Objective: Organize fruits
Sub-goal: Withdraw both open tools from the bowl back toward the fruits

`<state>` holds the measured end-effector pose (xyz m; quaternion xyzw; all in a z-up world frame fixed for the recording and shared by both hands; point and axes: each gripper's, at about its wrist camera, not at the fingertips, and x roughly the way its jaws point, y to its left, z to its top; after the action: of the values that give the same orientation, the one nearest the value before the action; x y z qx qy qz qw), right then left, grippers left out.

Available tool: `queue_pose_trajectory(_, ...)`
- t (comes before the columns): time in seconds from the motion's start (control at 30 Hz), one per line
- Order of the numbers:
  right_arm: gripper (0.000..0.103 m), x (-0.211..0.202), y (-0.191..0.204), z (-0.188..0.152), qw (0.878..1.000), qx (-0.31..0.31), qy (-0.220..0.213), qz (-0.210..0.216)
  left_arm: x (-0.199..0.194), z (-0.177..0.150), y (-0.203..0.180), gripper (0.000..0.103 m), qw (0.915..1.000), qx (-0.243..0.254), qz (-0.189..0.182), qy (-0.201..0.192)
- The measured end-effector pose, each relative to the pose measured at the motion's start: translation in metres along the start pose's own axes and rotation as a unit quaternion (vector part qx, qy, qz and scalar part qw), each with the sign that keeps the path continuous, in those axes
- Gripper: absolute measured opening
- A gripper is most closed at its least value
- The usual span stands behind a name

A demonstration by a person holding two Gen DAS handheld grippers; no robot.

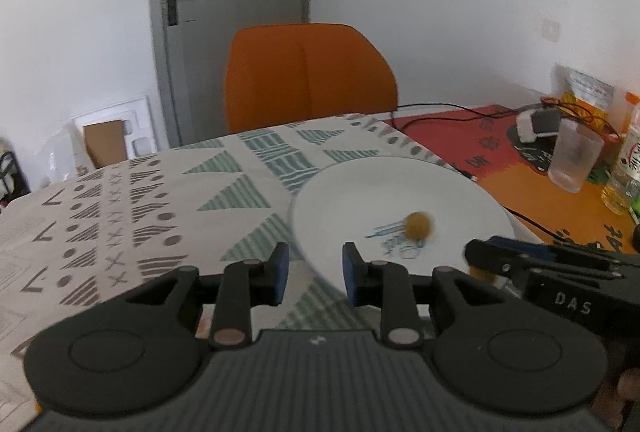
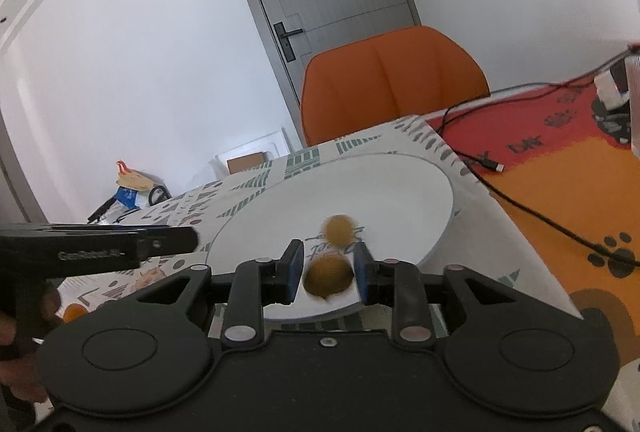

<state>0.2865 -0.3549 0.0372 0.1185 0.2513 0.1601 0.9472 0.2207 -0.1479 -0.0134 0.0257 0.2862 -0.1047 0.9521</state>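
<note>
A white plate (image 1: 360, 191) (image 2: 360, 183) lies on the patterned tablecloth. One small brown-orange fruit (image 1: 418, 226) (image 2: 340, 230) rests, blurred, near the plate's middle. A second, similar fruit (image 2: 329, 278) sits over the plate's near rim between the pads of my right gripper (image 2: 328, 258) (image 1: 478, 256), with a thin gap on its left side, so the pads stand open around it. My left gripper (image 1: 316, 266) (image 2: 192, 236) hovers at the plate's left edge, its jaws slightly apart with nothing between them. An orange fruit (image 2: 74, 312) shows low left, under the left hand.
An orange chair (image 1: 308, 75) stands behind the table. To the right, on a red-orange mat (image 1: 532, 191), are a clear glass (image 1: 574, 159), a bottle (image 1: 628, 167), a white charger and black cables (image 2: 540, 220). Boxes and bags sit on the floor at left.
</note>
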Motion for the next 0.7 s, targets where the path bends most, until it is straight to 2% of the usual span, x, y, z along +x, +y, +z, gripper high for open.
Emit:
queue_pose_trajectory(0.03,0.042,-0.002,0.004,0.000,1.000,-0.008,-0.002,-0.002,-0.003,-0.001,0.004,0.027,1.0000,-0.006,0.003,0.000)
queue_pose_trajectory(0.13,0.051,-0.007,0.013,0.002,1.000,-0.022,-0.001,-0.003,-0.012,-0.003,0.019,0.032,0.9996,-0.026,0.015,0.004)
queue_pose_trajectory(0.23,0.056,-0.009,0.022,0.003,1.000,-0.030,0.003,-0.005,-0.025,-0.005,0.032,0.051,0.9985,-0.042,0.033,-0.006)
queue_pose_trajectory(0.3,0.059,-0.010,0.029,0.004,0.999,-0.035,0.006,-0.004,-0.033,-0.006,0.041,0.074,0.9974,-0.054,0.047,-0.013)
queue_pose_trajectory(0.37,0.064,-0.012,0.036,0.005,0.999,-0.041,0.006,-0.003,-0.042,-0.008,0.050,0.083,0.9960,-0.065,0.057,-0.023)
queue_pose_trajectory(0.43,0.080,-0.014,0.044,0.006,0.999,-0.046,0.002,-0.002,-0.051,-0.010,0.059,0.086,0.9946,-0.074,0.066,-0.032)
queue_pose_trajectory(0.53,0.096,-0.020,0.057,0.007,0.998,-0.058,-0.003,-0.003,-0.064,-0.013,0.071,0.088,0.9924,-0.084,0.081,-0.038)
queue_pose_trajectory(0.63,0.103,-0.025,0.067,0.007,0.997,-0.074,-0.005,0.001,-0.080,-0.017,0.081,0.090,0.9901,-0.096,0.089,-0.051)
queue_pose_trajectory(0.7,0.103,-0.027,0.072,0.008,0.997,-0.078,0.000,0.003,-0.089,-0.020,0.088,0.092,0.9884,-0.107,0.092,-0.056)
